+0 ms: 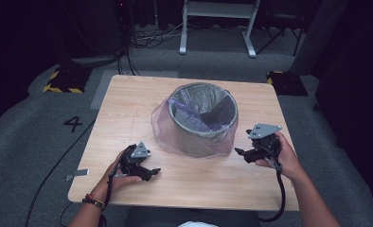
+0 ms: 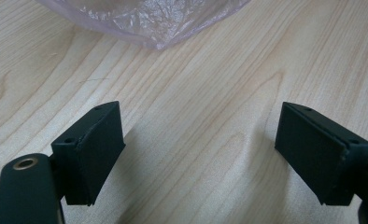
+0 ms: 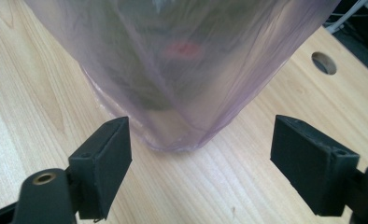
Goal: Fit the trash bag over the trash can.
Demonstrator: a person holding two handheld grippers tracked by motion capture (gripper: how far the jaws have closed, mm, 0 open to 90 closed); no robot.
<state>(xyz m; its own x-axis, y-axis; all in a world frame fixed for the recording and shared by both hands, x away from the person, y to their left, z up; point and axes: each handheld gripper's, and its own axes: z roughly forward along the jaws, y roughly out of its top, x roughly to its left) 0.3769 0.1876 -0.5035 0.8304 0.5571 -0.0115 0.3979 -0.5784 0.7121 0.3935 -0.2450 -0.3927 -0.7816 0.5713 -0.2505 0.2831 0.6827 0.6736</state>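
Bin (image 1: 203,111) in its loose purple bag (image 1: 163,130) stands mid-table (image 1: 128,99) between both wide-open, empty tongs, the right tongs (image 1: 240,152) nearer its skirt than the left tongs (image 1: 152,172).

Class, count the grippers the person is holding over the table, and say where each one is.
2. The left gripper is near the table's front-left, the right gripper right of the bagged bin.

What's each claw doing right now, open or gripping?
Left claw: open, holding nothing, above the table.
Right claw: open, holding nothing, facing the bagged bin.
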